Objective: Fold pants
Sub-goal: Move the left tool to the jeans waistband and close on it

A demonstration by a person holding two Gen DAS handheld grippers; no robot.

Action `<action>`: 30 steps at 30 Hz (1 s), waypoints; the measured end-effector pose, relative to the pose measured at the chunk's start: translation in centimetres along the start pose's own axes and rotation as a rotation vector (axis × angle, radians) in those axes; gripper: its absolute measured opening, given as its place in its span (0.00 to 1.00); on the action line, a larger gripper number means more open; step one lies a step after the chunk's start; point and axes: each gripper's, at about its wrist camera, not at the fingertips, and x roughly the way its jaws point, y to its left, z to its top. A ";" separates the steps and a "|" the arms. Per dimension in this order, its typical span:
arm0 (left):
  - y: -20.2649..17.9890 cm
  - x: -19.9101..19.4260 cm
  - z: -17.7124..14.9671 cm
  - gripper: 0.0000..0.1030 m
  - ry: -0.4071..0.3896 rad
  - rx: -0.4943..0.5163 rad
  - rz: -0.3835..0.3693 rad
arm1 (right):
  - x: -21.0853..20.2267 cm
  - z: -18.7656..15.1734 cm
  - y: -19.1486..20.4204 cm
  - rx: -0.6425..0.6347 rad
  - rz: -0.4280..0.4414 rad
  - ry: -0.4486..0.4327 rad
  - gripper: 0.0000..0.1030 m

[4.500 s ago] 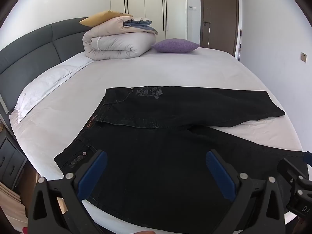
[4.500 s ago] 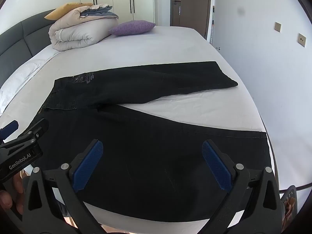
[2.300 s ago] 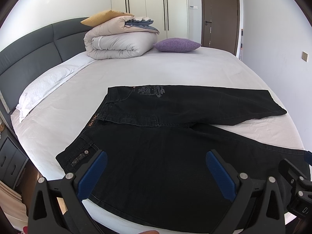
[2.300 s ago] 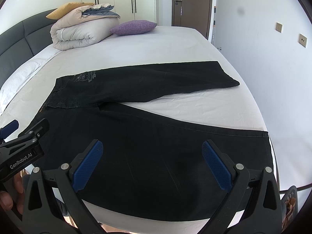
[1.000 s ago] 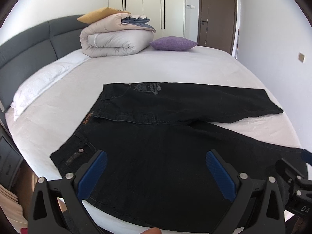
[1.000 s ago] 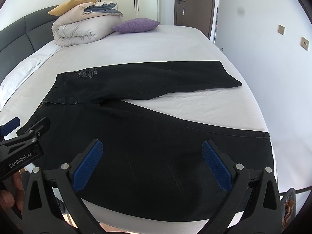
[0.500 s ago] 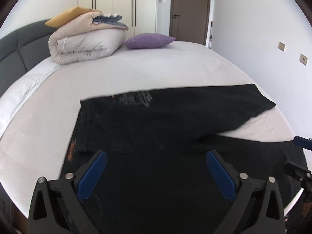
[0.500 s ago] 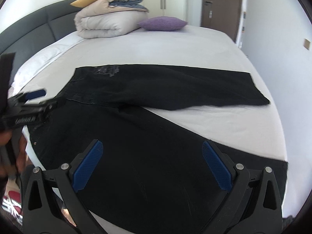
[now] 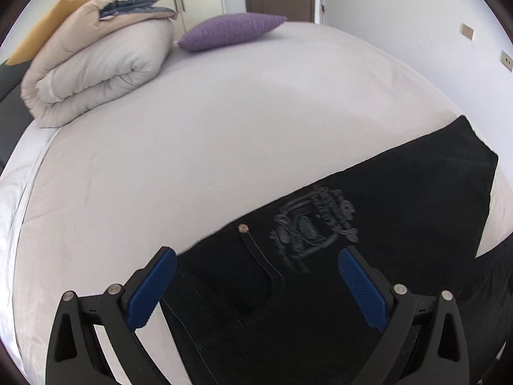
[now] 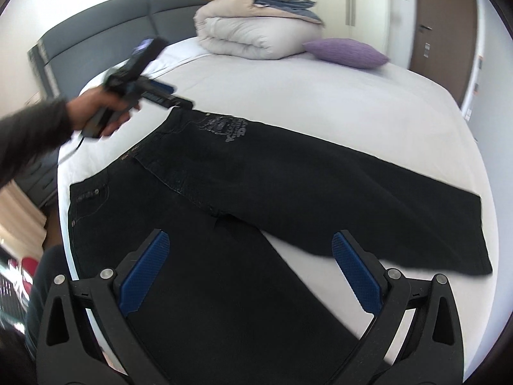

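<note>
your black pants (image 10: 288,192) lie spread flat on the white bed (image 10: 320,96), legs apart in a v, waistband toward the grey headboard (image 10: 96,22). your left claw (image 9: 256,285) is released, its blue pads wide apart above the far corner of the waistband, beside the embroidered crest (image 9: 314,227). your right claw (image 10: 250,272) is released too, hovering over the near leg around the crotch. your left hand (image 10: 105,109) shows blurred in the right wrist view. a folded duvet (image 10: 256,32) and purple pillow (image 10: 346,52) sit near the headboard.
</note>
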 end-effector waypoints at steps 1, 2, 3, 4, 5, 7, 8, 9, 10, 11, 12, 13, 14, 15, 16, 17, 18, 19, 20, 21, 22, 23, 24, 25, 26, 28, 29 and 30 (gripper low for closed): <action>0.4 1.1 0.6 0.95 0.033 0.026 0.004 | 0.7 0.3 -0.3 -0.020 0.005 0.003 1.00; 0.6 1.9 0.9 0.93 0.056 0.051 0.012 | 1.2 0.3 -0.5 -0.033 0.010 0.007 1.00; 0.6 2.7 1.1 0.90 0.076 0.070 0.019 | 1.7 0.4 -0.6 -0.044 0.016 0.012 1.00; 0.7 3.6 1.4 0.85 0.100 0.091 0.016 | 2.2 0.3 -0.7 -0.050 0.027 0.015 1.00; 0.8 4.6 1.7 0.83 0.122 0.105 0.003 | 2.6 0.2 -0.8 -0.053 0.041 0.015 0.99; 1.2 6.3 1.9 0.81 0.168 0.112 -0.020 | 3.4 -0.3 -1.1 -0.050 0.069 0.019 0.96; 1.4 7.0 2.0 0.80 0.188 0.113 -0.017 | 3.8 -0.2 -1.2 -0.048 0.084 0.028 0.94; 1.5 7.6 2.2 0.80 0.202 0.116 -0.015 | 4.1 -0.4 -1.2 -0.048 0.095 0.034 0.93; 1.8 8.1 2.4 0.80 0.207 0.112 -0.035 | 4.3 -0.4 -1.0 -0.053 0.103 0.036 0.91; 2.2 8.4 2.4 0.80 0.214 0.097 -0.060 | 4.6 -0.4 -1.0 -0.063 0.117 0.040 0.89; 2.6 8.7 2.5 0.80 0.222 0.087 -0.071 | 4.8 -0.5 -0.8 -0.071 0.126 0.041 0.89; 3.1 9.1 2.4 0.84 0.235 0.069 -0.087 | 5.0 -0.5 -0.7 -0.080 0.138 0.043 0.87; 3.4 9.4 2.3 0.86 0.245 0.057 -0.094 | 5.2 -0.4 -0.7 -0.085 0.146 0.047 0.84; 3.7 9.7 2.1 0.91 0.257 0.046 -0.100 | 5.4 -0.2 -0.8 -0.089 0.155 0.052 0.83; 3.9 9.9 2.1 0.93 0.264 0.041 -0.102 | 5.5 -0.1 -0.8 -0.089 0.159 0.053 0.81; 4.0 10.2 1.9 0.93 0.273 0.035 -0.114 | 5.7 0.1 -0.9 -0.085 0.167 0.055 0.78; 4.1 10.2 1.9 0.91 0.271 0.033 -0.119 | 5.9 0.4 -1.0 -0.081 0.180 0.056 0.77; 4.0 10.1 1.8 0.84 0.265 0.037 -0.128 | 6.1 0.7 -1.0 -0.080 0.188 0.056 0.75; 3.9 10.0 1.8 0.79 0.260 0.042 -0.146 | 6.2 1.0 -1.0 -0.080 0.191 0.055 0.73; 3.8 9.8 1.7 0.67 0.256 0.045 -0.155 | 6.4 1.3 -0.9 -0.083 0.190 0.055 0.72; 3.6 9.5 1.8 0.53 0.252 0.051 -0.137 | 6.6 1.6 -0.9 -0.085 0.190 0.056 0.70; 3.5 9.2 1.9 0.43 0.249 0.059 -0.129 | 6.7 1.8 -0.9 -0.087 0.189 0.058 0.68; 3.4 8.8 1.9 0.24 0.246 0.062 -0.140 | 6.9 2.2 -0.9 -0.091 0.186 0.059 0.67; 3.2 8.3 1.8 0.19 0.238 0.063 -0.144 | 7.1 2.6 -0.9 -0.095 0.183 0.060 0.66; 3.0 7.9 1.8 0.15 0.225 0.075 -0.128 | 7.3 3.0 -0.8 -0.101 0.178 0.060 0.65; 2.4 6.6 1.5 0.07 0.183 0.094 -0.079 | 7.9 3.9 -0.8 -0.110 0.168 0.063 0.63; 2.2 5.7 1.4 0.07 0.154 0.093 -0.063 | 8.0 4.4 -0.8 -0.114 0.164 0.064 0.63; 1.9 4.4 1.2 0.07 0.105 0.097 -0.038 | 8.2 5.0 -0.8 -0.120 0.155 0.061 0.63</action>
